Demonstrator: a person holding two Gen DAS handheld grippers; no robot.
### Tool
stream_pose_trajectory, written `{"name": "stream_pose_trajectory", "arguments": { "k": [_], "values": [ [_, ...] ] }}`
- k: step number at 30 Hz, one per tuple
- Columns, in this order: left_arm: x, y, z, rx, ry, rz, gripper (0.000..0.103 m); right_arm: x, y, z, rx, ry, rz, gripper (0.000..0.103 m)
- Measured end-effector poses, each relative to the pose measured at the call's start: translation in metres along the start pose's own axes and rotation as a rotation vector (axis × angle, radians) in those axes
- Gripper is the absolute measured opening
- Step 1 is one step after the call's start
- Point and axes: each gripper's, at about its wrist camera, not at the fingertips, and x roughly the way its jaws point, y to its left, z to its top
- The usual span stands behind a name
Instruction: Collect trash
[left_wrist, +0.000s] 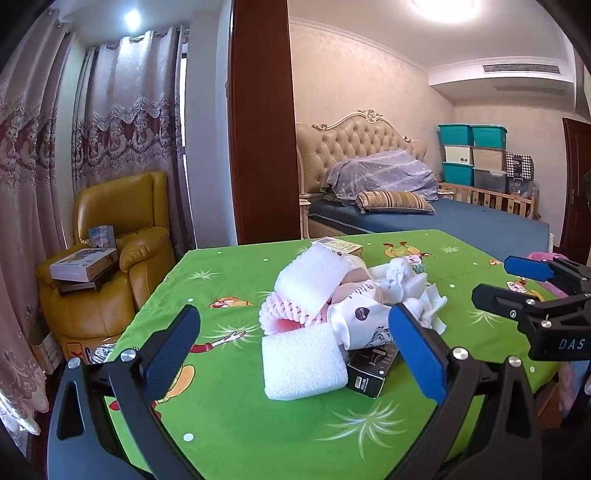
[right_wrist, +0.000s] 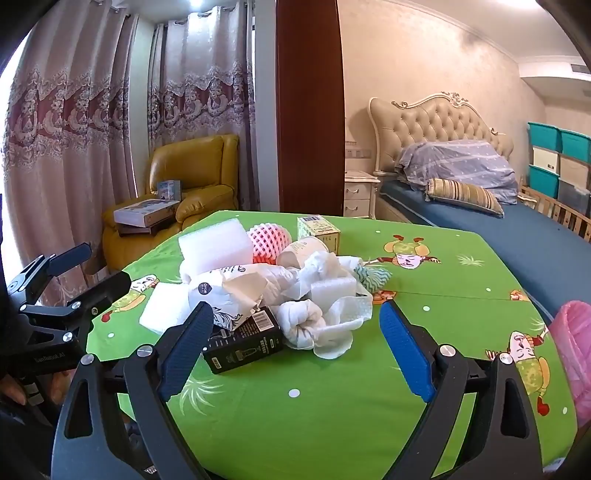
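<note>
Right wrist view: trash pile (right_wrist: 266, 284) sat mid-desk (right_wrist: 332, 413), both grippers' fingers (right_wrist: 184, 350) spread wide, empty, short of it. Risk, I'd judge: pile was loose and interlocked, so grabbing the tissue wad (right_wrist: 317, 325) could've dragged the black box (right_wrist: 243, 339) off the desk edge.

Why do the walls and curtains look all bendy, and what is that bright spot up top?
Left wrist view: the fisheye lens curves the curtains and darkens the corners; the ceiling lamp glares white. Right wrist view: same bending on the wooden post; the pile of trash stays sharp.
</note>
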Motion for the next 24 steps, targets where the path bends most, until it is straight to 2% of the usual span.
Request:
{"name": "stream_pose_trajectory", "arguments": {
  "k": [11,18,24],
  "values": [
    [0.003,-0.006,0.002,-0.003,0.006,-0.009,0.099,0.0,0.001,0.0,0.002,0.001,0.001,0.086],
    [0.006,0.005,-0.002,-0.035,0.019,-0.022,0.099,0.001,0.001,-0.001,0.006,0.004,0.0,0.086],
    [0.003,0.006,-0.001,-0.018,0.012,-0.015,0.099,0.001,0.001,-0.001,0.006,0.003,0.001,0.086]
  ]
}}
